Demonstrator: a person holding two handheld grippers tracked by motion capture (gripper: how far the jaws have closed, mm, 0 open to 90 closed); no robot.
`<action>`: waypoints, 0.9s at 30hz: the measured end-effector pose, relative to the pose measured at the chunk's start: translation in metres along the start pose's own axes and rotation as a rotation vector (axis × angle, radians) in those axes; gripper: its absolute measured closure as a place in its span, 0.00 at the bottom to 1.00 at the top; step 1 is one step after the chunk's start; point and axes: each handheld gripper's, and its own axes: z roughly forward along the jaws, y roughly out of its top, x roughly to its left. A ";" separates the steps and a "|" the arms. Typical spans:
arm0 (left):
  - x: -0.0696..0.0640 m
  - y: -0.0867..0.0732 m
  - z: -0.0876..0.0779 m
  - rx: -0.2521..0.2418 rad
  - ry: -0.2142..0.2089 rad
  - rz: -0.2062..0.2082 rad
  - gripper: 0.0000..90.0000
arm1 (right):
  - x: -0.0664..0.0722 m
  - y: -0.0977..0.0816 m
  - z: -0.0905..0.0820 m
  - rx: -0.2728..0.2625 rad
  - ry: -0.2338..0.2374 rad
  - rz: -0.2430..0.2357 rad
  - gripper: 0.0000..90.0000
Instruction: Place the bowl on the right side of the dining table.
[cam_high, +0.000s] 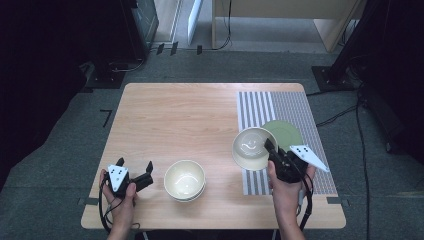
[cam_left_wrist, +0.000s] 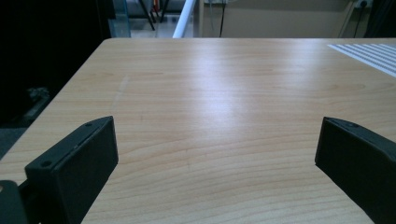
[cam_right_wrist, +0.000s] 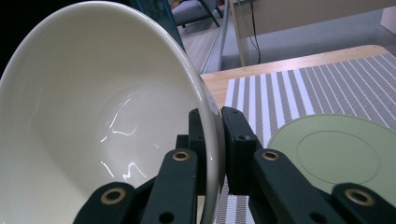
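Gripping the cream bowl (cam_right_wrist: 93, 116) by its rim, the right gripper (cam_high: 272, 148) has one jaw inside and one outside the wall, so it hangs tilted above the striped mat (cam_high: 300, 107), probably clear of the green plate (cam_high: 285, 132). Stacked bowls (cam_high: 184, 180) sit mid-table. Left gripper (cam_high: 134, 167) rests apart, jaws wide, empty.

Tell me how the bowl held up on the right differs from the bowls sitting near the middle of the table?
The held bowl is gripped at its rim by the right tool; the middle bowls are touched by no tool. The held bowl is tilted above the striped mat; the middle bowls sit level on bare wood, stacked. All look cream and glossy.
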 end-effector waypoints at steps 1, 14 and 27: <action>0.000 0.000 0.000 -0.001 0.001 -0.001 0.00 | -0.001 0.000 0.000 -0.001 -0.003 0.003 0.93; -0.003 -0.001 -0.001 0.000 0.001 0.022 0.00 | -0.021 0.010 -0.001 -0.008 -0.042 0.032 0.93; -0.003 0.000 -0.001 0.004 0.001 0.019 0.00 | -0.048 0.014 0.005 0.002 -0.103 0.064 0.93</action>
